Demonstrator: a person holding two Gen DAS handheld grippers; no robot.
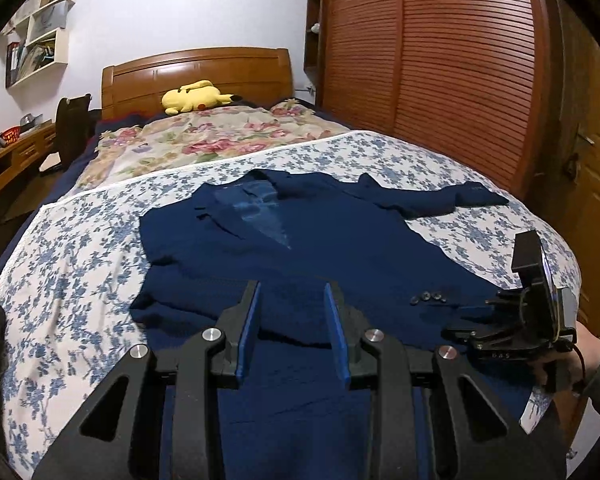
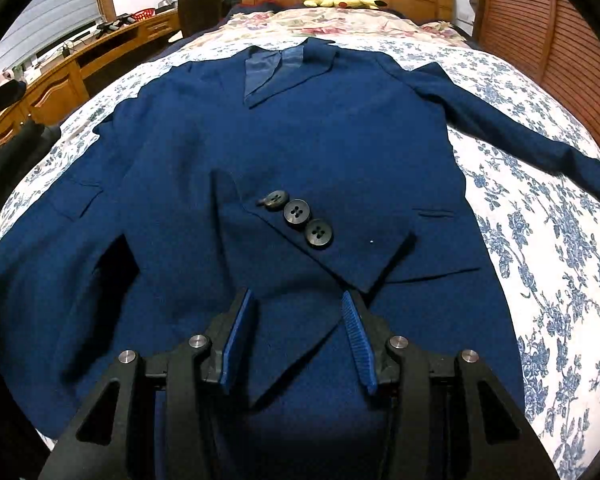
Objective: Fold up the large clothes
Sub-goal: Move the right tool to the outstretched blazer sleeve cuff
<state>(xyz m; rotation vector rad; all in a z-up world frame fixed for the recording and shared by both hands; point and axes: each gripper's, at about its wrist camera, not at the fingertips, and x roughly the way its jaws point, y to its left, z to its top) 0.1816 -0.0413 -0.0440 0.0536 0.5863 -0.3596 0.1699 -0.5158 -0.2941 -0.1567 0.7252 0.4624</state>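
Observation:
A navy blue suit jacket (image 2: 300, 140) lies front up on the bed, collar toward the headboard; it also shows in the left wrist view (image 1: 300, 248). One sleeve (image 2: 296, 236) is folded across the front, its cuff with three dark buttons (image 2: 297, 213) near the middle. The other sleeve (image 2: 540, 144) stretches out to the right. My left gripper (image 1: 294, 300) is open and empty above the jacket's lower left part. My right gripper (image 2: 296, 304) is open and empty just above the hem, below the folded cuff; it also shows in the left wrist view (image 1: 496, 312).
The bed carries a blue-flowered white sheet (image 2: 540, 240) and a floral quilt (image 1: 204, 140) by the wooden headboard (image 1: 196, 76). A yellow plush toy (image 1: 196, 98) lies there. A slatted wooden wardrobe (image 1: 440, 60) stands right, a wooden desk (image 2: 80, 64) left.

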